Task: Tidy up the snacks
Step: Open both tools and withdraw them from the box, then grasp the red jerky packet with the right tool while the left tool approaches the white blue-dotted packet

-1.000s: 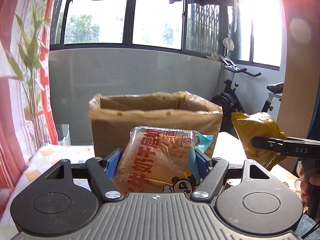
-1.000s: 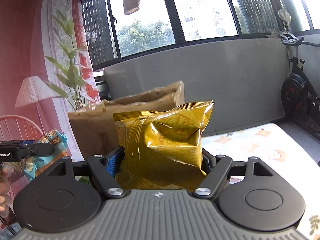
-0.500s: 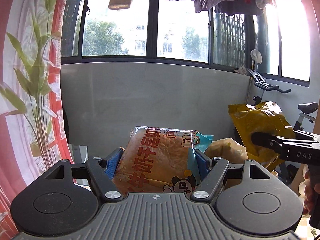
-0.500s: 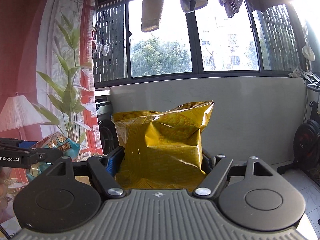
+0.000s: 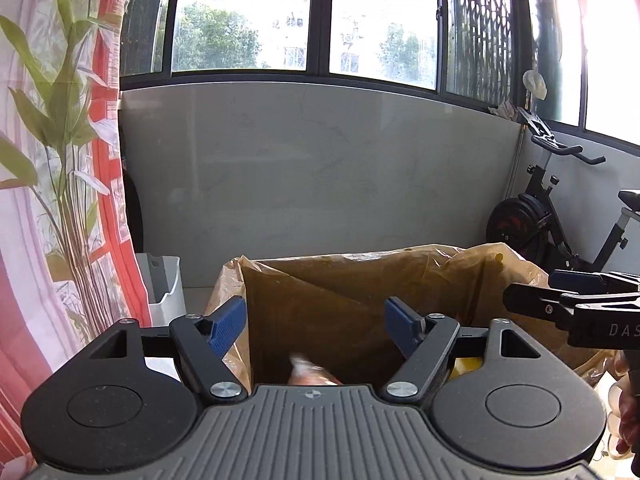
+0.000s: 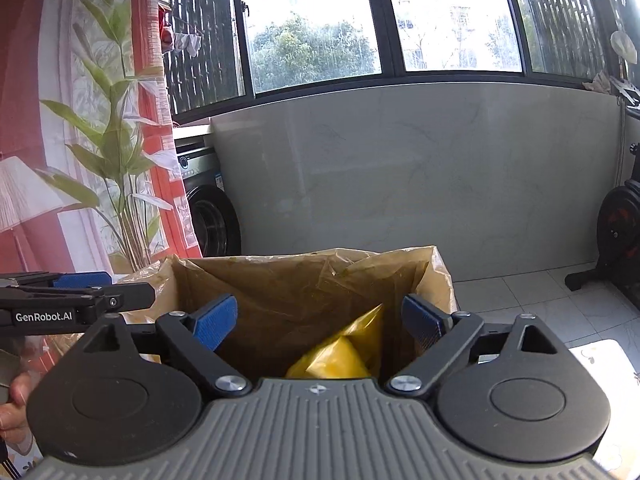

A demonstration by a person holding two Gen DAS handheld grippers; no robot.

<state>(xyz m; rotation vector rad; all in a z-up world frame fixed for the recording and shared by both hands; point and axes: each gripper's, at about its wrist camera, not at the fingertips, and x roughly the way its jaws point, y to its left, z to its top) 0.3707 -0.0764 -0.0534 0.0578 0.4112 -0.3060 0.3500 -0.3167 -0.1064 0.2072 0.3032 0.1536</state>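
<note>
A brown box lined with a plastic bag [image 5: 360,280] stands right in front of both grippers; it also shows in the right wrist view [image 6: 304,280]. My left gripper [image 5: 316,322] is open and empty above the box mouth. An orange snack pack [image 5: 312,374], blurred, is just below it inside the box. My right gripper [image 6: 318,322] is open and empty over the same box. A yellow snack bag [image 6: 340,352] lies inside the box under it. Each gripper shows at the edge of the other's view, the right one in the left wrist view [image 5: 568,308].
A grey wall panel [image 5: 320,168] runs behind the box under the windows. An exercise bike [image 5: 552,216] stands at the right. A white bin [image 5: 164,280] and a red curtain with a plant [image 5: 60,200] are at the left. A washing machine [image 6: 208,208] stands behind.
Both grippers opened and let go of their snacks. The orange pack and the yellow bag dropped into the box. Both views tilted down so the box mouth shows.
</note>
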